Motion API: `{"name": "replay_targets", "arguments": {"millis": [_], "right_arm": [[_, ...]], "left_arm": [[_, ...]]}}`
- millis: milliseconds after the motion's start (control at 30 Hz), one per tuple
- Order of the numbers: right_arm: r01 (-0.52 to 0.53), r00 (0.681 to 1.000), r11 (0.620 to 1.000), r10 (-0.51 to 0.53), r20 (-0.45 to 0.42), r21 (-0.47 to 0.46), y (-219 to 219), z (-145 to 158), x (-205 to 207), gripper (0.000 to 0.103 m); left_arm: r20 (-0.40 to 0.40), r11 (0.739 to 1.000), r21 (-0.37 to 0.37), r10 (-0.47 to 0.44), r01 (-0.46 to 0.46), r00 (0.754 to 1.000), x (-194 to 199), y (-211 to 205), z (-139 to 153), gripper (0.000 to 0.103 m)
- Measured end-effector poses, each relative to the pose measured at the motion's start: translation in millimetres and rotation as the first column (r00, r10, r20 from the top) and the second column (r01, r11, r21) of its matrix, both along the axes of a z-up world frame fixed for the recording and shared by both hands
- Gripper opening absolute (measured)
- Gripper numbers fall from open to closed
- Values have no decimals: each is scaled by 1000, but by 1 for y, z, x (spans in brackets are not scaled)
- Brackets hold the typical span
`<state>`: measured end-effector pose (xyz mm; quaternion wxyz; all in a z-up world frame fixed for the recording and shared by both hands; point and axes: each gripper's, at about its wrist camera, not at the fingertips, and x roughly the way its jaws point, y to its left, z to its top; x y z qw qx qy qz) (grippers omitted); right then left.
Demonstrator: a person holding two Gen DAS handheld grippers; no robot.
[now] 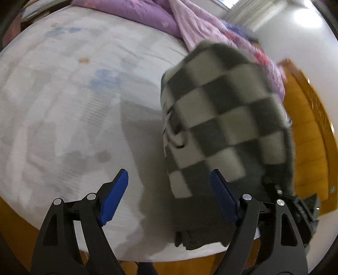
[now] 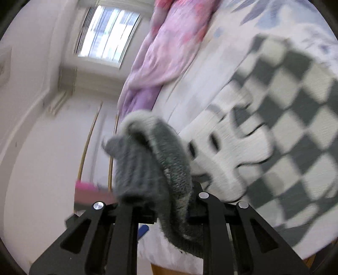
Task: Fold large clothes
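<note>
Left tongs (image 1: 169, 194) gape wide, empty, over bed (image 1: 69, 101). Right tongs (image 2: 166, 203) clamp sweater (image 2: 285, 127) edge, lifting the checked knit above bed's near side. Folding looks midway: sweater bunched, not yet flat or squared. Left cam shows it hanging w/ purple bedding (image 1: 135, 12) behind; right cam alone shows the grip & window (image 2: 107, 33).

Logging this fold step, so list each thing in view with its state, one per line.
Left tongs: open, empty, above the bed.
Right tongs: shut on the sweater's grey edge.
Sweater: checkered, lifted and hanging, not folded flat.
Bed: white patterned sheet showing.
Quilt: purple, bunched up on the bed.
</note>
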<state>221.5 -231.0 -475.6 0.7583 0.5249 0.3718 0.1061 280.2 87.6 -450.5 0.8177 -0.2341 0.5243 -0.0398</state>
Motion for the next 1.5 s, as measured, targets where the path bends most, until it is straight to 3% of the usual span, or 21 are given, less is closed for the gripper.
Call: {"name": "replay_targets", "arguments": {"millis": [233, 333, 400, 500, 600, 800, 900, 1033, 1133, 1200, 1267, 1333, 1400, 1500], "right_arm": [[204, 979, 979, -203, -26, 15, -72, -11, -47, 16], [289, 953, 957, -284, -103, 36, -96, -34, -67, 16], [362, 919, 931, -347, -187, 53, -114, -60, -80, 16], [381, 886, 922, -344, -310, 65, -132, -98, -81, 16], [317, 890, 947, -276, -364, 56, -145, -115, -72, 20], [170, 883, 985, -157, -442, -9, -161, -93, -47, 31], [58, 873, 988, -118, -473, -140, -170, -69, -35, 31], [-64, 911, 914, -111, -398, -401, -175, -12, -17, 31], [-125, 961, 879, -7, -276, -460, -162, 23, 20, 31], [-193, 972, 852, 99, -213, -486, -141, 38, 52, 29], [-249, 967, 836, 189, -169, -489, -121, 41, 90, 29], [-293, 956, 822, 244, -164, -488, -109, 33, 117, 29], [-355, 934, 803, 283, -219, -479, -102, 11, 142, 29], [-415, 906, 787, 311, -286, -457, -103, -23, 168, 26]], "left_arm": [[-57, 986, 50, -157, 160, 986, 14, -80, -27, 84], [-80, 981, 48, -181, 186, 980, 18, -98, -39, 85], [-91, 979, 48, -191, 196, 977, 21, -111, -46, 85], [-122, 977, 54, -199, 206, 972, 26, -125, -58, 85], [-147, 970, 61, -225, 236, 963, 31, -142, -67, 85], [-93, 968, 70, -235, 241, 968, 30, -160, -45, 85], [-44, 965, 80, -249, 251, 968, 35, -168, -28, 85], [9, 966, 111, -236, 233, 972, 50, -168, -8, 85], [24, 969, 96, -230, 226, 973, 66, -176, 5, 85], [40, 972, 90, -221, 217, 974, 77, -184, 12, 84], [32, 970, 79, -234, 231, 972, 88, -191, 15, 84], [-10, 947, 167, -276, 274, 961, 104, -209, 9, 84], [-90, 924, 217, -302, 315, 949, 123, -221, -9, 84], [-184, 927, 237, -251, 291, 950, 144, -222, -38, 86]]}}
